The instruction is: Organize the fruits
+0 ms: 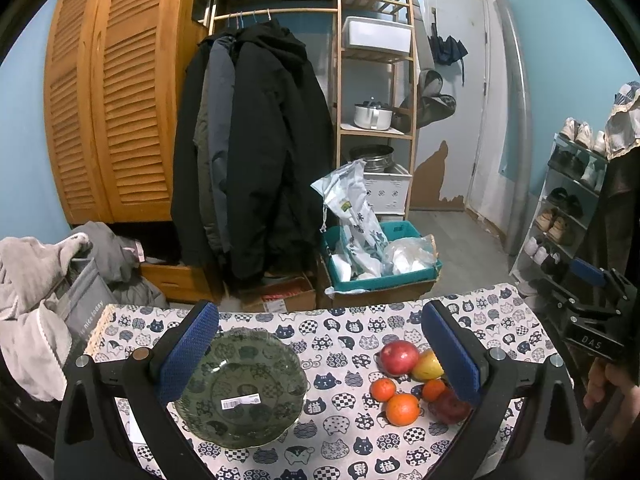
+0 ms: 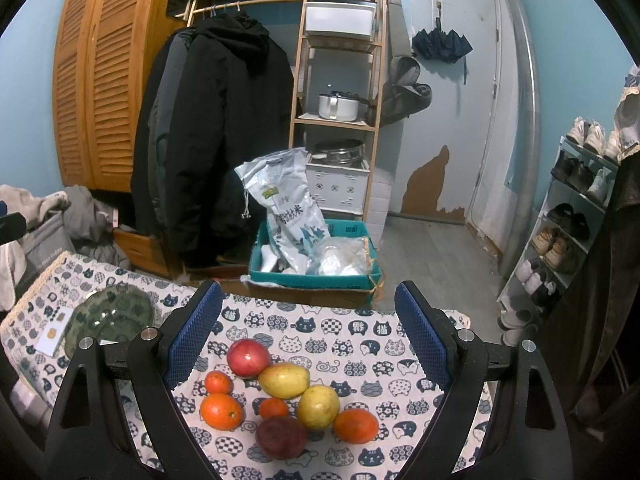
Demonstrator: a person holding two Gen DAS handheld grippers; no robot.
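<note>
Right wrist view: right tongs (image 2: 308, 344) spread wide, gripping nothing, fruits (image 2: 286, 396) heaped on the table (image 2: 360, 344) at six o'clock; left tongs (image 1: 320, 354) likewise released, glass bowl (image 1: 240, 388) at seven o'clock

4 oranges (image 2: 221, 411), 2 yellow fruits (image 2: 284, 380), 2 red (image 2: 248, 358), maybe apples, 1 plate (image 1: 240, 388).

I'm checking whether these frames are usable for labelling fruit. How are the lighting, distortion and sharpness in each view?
Left wrist view: strong fisheye bending at the edges, dark vignette corners; the glass plate is sharp, with its white sticker legible as a barcode. Right wrist view: same barrel distortion; the fruits are evenly lit and crisp, with small highlights and soft shadows on the tablecloth.
</note>
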